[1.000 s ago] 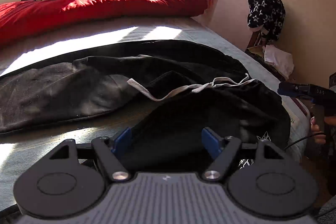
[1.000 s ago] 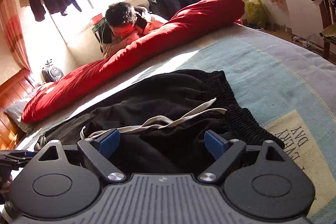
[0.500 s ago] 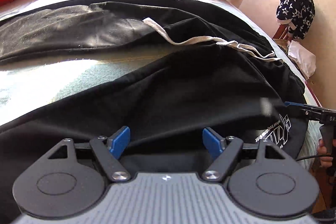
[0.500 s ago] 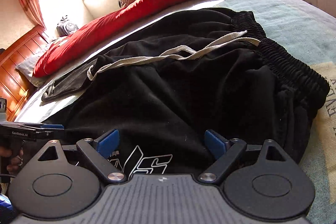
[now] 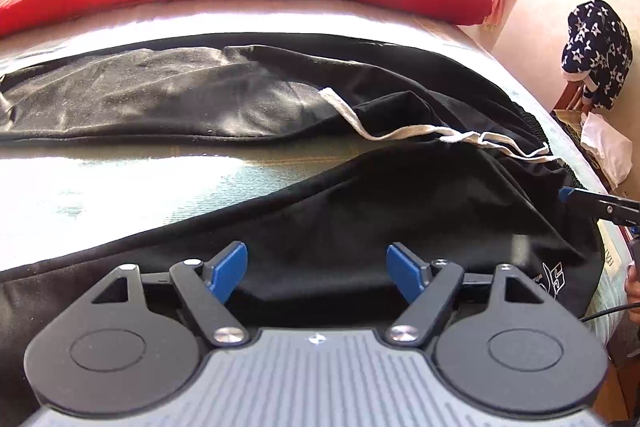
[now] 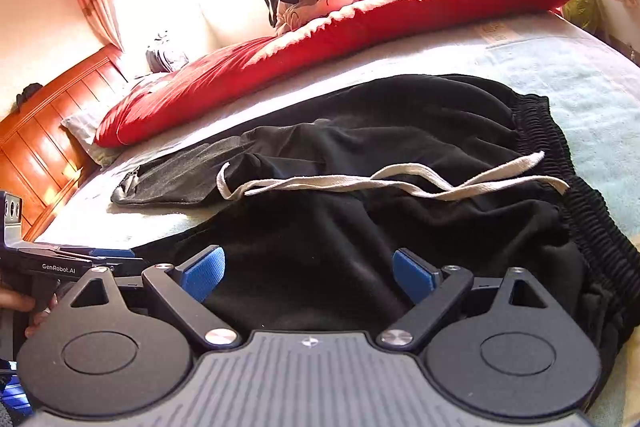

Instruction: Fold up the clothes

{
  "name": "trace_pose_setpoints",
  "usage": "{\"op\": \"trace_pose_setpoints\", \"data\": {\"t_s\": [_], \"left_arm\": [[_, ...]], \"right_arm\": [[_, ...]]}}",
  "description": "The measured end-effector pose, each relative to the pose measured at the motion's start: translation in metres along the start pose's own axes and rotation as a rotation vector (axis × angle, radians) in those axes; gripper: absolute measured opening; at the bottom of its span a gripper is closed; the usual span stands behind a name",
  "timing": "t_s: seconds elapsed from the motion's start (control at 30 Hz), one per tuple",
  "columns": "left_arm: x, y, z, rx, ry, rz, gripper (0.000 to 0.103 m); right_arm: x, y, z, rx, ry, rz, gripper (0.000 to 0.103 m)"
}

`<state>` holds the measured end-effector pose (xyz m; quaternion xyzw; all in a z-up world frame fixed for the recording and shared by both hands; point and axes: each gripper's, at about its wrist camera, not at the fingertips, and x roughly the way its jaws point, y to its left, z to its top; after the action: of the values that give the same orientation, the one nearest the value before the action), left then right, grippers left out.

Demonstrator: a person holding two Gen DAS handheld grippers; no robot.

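1. Both grippers had dropped lower over the black sweatpants [image 5: 360, 211] since the earlier frames; the bed's far end filled less of each view and the dark cloth more.
2. Left gripper [image 5: 316, 263]: jaws apart, nothing between the pads, hovering over the near trouser leg.
3. Right gripper [image 6: 308, 275]: jaws apart too, empty, over the hip area near the ribbed waistband [image 6: 592, 227].
4. Sweatpants lay spread flat on the bed [image 6: 560, 67], legs splayed, white drawstring [image 6: 380, 183] loose on top.
5. Likely reason for the placing: one gripper per end, ready to pinch the near leg and fold it onto the far one.
6. Cloth sat just ahead of and under both jaws; contact could not be told.
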<state>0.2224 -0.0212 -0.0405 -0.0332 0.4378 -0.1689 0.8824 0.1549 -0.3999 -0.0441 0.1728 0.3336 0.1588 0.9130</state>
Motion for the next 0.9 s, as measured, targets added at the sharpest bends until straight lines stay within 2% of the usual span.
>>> {"op": "trace_pose_setpoints", "data": {"t_s": [0.13,0.27,0.37,0.5,0.57,0.67,0.73,0.9], "left_arm": [[-0.02,0.024,-0.007,-0.068,-0.036,0.04,0.078],[-0.037,0.046,-0.014,-0.107,-0.084,0.033,0.08],[-0.044,0.065,-0.019,-0.124,-0.108,0.026,0.08],[-0.053,0.097,-0.024,-0.146,-0.132,0.001,0.08],[-0.058,0.12,-0.025,-0.166,-0.142,-0.014,0.08],[-0.06,0.164,-0.022,-0.212,-0.147,-0.038,0.08],[-0.058,0.195,-0.016,-0.248,-0.148,-0.062,0.08],[-0.053,0.262,0.016,-0.348,-0.214,-0.148,0.08]], "right_arm": [[0.019,0.023,0.023,-0.073,0.005,0.051,0.094],[0.063,0.055,0.057,-0.165,0.007,0.09,0.096],[0.106,0.071,0.078,-0.173,0.032,0.11,0.096],[0.17,0.086,0.084,-0.147,0.114,0.025,0.096],[0.189,0.09,0.072,-0.09,0.2,0.033,0.096],[0.194,0.104,0.05,-0.071,0.234,0.023,0.103],[0.188,0.113,0.041,-0.057,0.214,-0.018,0.103],[0.157,0.128,0.047,0.059,0.115,-0.066,0.103]]}}
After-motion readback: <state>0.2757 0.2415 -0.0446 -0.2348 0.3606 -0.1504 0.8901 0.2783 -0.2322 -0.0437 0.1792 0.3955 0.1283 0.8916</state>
